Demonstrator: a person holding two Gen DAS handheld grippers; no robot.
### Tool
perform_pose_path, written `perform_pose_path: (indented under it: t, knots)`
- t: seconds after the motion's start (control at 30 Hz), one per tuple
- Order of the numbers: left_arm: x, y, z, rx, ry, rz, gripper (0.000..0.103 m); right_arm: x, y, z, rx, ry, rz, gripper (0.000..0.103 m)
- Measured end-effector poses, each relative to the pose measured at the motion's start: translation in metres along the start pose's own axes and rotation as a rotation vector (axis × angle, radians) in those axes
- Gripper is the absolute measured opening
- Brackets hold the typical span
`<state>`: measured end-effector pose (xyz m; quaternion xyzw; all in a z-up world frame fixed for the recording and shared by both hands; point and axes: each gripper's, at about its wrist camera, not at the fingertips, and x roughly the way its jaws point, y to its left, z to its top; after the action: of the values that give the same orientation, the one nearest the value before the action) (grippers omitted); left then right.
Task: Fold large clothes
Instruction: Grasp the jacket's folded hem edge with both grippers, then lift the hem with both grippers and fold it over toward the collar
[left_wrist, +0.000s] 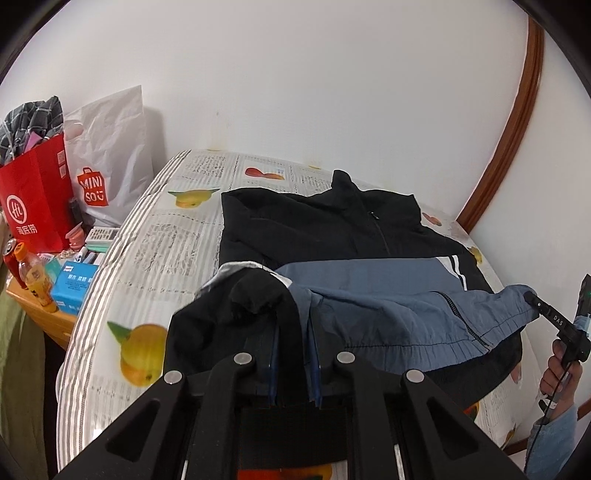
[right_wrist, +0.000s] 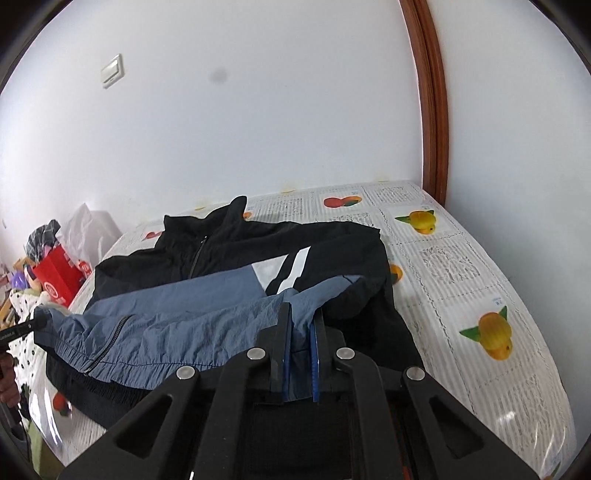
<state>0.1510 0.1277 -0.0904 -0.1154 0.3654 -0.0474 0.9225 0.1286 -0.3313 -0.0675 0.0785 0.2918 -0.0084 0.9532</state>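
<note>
Both grippers, left (left_wrist: 295, 332) and right (right_wrist: 301, 332), pinch the jacket's (left_wrist: 325, 225) blue hem (right_wrist: 177, 332), lifted above the bed's (left_wrist: 155, 236) near edge.

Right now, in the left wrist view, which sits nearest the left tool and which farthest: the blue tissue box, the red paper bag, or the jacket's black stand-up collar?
From the left tool, shut on the jacket's hem:
1. Blue tissue box, on the wooden side table to the left.
2. Black stand-up collar, straight ahead across the bed.
3. Red paper bag, far left near the wall. Collar and bag are close to call.
</note>
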Motion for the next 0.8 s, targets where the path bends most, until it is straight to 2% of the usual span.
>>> perform_pose_path:
  t: [0.43,0.53,0.7,0.8]
  knots:
    - [0.047,0.007,0.027,-0.010,0.039,0.024,0.015,0.060,-0.002,0.017,-0.015,0.041,-0.050,0.008]
    - [0.059,0.009,0.029,-0.015,0.057,0.030,0.018,0.075,-0.003,0.015,-0.020,0.066,-0.073,0.008]
    - [0.072,0.010,0.029,-0.011,0.088,0.025,0.019,0.100,-0.003,0.007,-0.037,0.159,-0.143,0.011]
    - [0.073,0.010,0.028,-0.010,0.095,0.026,0.019,0.100,0.001,0.005,-0.067,0.178,-0.176,0.014]
